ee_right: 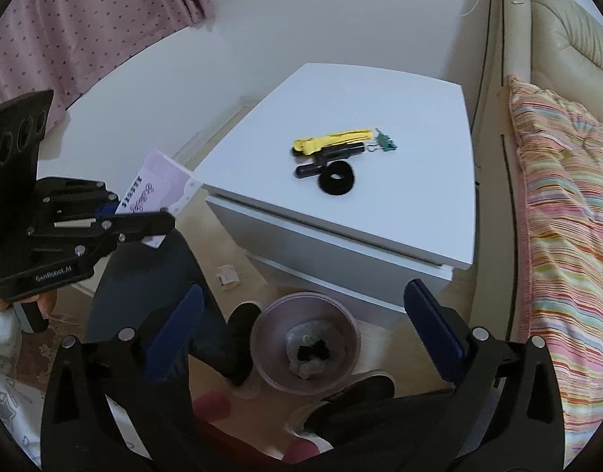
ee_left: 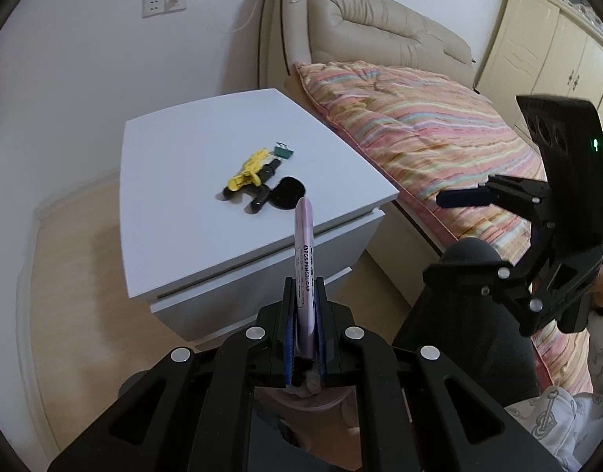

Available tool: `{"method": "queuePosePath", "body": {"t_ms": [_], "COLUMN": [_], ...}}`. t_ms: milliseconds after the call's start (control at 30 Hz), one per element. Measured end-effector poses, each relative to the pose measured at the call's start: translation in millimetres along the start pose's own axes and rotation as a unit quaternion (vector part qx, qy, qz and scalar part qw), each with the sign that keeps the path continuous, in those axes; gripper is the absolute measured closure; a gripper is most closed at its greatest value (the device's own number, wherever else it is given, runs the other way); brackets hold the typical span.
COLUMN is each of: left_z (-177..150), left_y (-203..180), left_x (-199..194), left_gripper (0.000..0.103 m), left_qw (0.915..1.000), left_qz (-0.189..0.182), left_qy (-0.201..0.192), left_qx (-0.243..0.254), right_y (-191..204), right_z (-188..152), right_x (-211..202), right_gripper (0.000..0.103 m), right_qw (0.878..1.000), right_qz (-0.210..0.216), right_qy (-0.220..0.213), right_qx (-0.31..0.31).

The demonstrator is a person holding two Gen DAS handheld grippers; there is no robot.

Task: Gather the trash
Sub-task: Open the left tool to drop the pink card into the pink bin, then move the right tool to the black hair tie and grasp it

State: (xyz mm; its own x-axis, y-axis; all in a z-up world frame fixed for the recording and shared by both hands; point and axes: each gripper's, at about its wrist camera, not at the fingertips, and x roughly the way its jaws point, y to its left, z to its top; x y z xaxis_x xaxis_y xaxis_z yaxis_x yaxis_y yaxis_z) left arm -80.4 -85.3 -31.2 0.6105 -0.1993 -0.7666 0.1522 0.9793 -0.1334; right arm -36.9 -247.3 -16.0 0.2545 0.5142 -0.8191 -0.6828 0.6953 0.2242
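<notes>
1. On the left, the left claw (ee_left: 304,295) is seen closed on a pink pencil-cap packet (ee_left: 306,259), which stands edge-on between the pads in the left wrist view and shows as a flat pink card in the right wrist view. The packet is held in the air, off the near-left corner of the white counter (ee_left: 175,157), and touches nothing else.

2. Low in the middle of the right wrist view, a pink waste bin (ee_right: 262,338) stands on the floor just in front of the counter, with crumpled scraps already inside. The step in hand is judged to be the carrying of the packet to this bin.

3. The next move would call for the left claw to be brought over the bin's mouth and opened only once the packet hangs inside the rim; being flat and light, the packet may drift.

4. On the counter top, a yellow strip (ee_right: 333,139), two black cylinders (ee_right: 341,151), a green binder clip (ee_right: 386,143) and a black ring (ee_right: 336,177) lie bunched together, not yet collected.

5. On the right, the right claw (ee_right: 305,330) is held wide open and empty above the bin.

6. A small scrap (ee_right: 227,276) lies on the floor left of the bin.
</notes>
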Motion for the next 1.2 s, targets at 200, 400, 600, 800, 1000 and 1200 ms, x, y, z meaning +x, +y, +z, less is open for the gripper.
{"method": "queuePosePath", "body": {"t_ms": [200,400,600,800,1000,1200], "left_z": [-3,-1,1,3,3,2], "left_y": [-16,-32,-41,-42,-35,-24], "left_x": [13,17,19,21,23,22], "left_gripper": [0.095,0.093,0.087,0.029,0.009,0.008], "left_qw": [0.9996,0.9987,0.9980,0.9982,0.9990,0.9997], "left_qz": [-0.010,-0.019,-0.024,-0.031,-0.013,0.000], "left_qy": [0.018,0.024,0.031,0.027,0.018,0.014], "left_qx": [0.019,0.039,0.049,0.045,0.038,0.021], "right_y": [-17,-33,-42,-46,-47,-44], "right_z": [-3,-10,-14,-15,-15,-15], "right_x": [-13,-21,-24,-26,-25,-22], "right_gripper": [0.003,0.003,0.003,0.003,0.003,0.003], "right_qw": [0.999,0.998,0.998,0.997,0.997,0.997], "right_qz": [-0.023,-0.032,-0.033,-0.033,-0.035,-0.032], "right_qy": [-0.013,-0.019,-0.024,-0.028,-0.028,-0.026], "right_qx": [0.023,0.044,0.056,0.062,0.067,0.064]}}
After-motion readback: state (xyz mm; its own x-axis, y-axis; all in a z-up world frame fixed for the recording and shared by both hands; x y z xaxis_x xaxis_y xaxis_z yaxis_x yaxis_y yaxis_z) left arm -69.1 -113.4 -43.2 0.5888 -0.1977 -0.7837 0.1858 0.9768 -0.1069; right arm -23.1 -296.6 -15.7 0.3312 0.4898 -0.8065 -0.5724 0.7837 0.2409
